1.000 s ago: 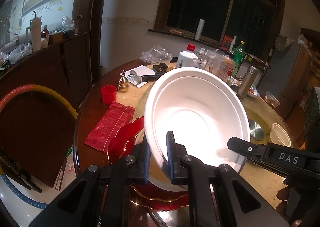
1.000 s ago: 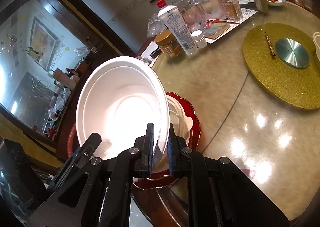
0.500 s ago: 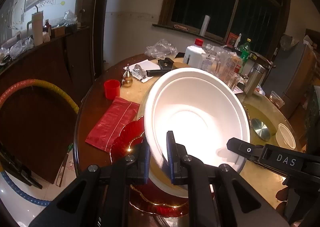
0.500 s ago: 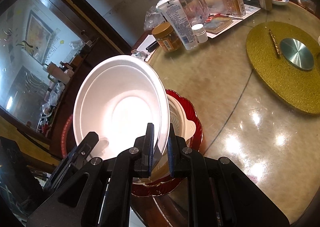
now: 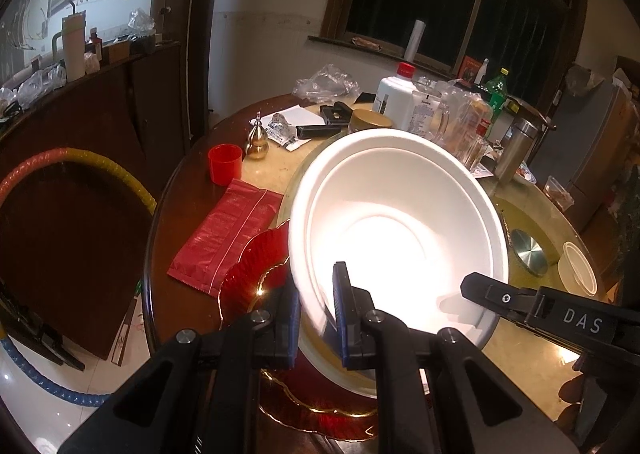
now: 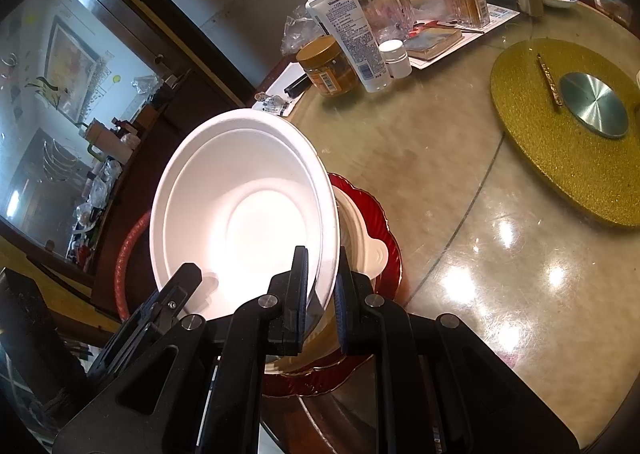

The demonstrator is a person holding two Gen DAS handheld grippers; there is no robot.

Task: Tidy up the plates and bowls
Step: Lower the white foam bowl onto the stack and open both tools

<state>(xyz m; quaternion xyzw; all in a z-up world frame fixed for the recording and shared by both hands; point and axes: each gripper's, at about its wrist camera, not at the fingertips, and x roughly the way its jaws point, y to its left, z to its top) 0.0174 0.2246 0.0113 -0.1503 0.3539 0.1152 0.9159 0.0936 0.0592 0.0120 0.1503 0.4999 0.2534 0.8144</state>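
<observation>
A large white bowl [image 5: 400,222] is held tilted above a red scalloped plate [image 5: 256,274] at the table's near edge. My left gripper [image 5: 318,312] is shut on the bowl's near-left rim. My right gripper [image 6: 322,286] is shut on the opposite rim of the same bowl [image 6: 240,210]; its finger shows in the left wrist view [image 5: 492,292]. Under the bowl, a smaller white dish [image 6: 364,246] sits on the red plate [image 6: 380,214]. Another small white bowl [image 5: 578,268] stands far right on the table.
A red packet [image 5: 228,230], a red cup [image 5: 225,164] and a brass gourd [image 5: 258,138] lie left of the bowl. Bottles, jars and a glass pitcher [image 6: 384,10] crowd the table's back. A gold turntable [image 6: 560,126] sits in the middle.
Both grippers have lifted the white bowl a little higher above the red plate, still gripping it. Nothing on the table has moved.
</observation>
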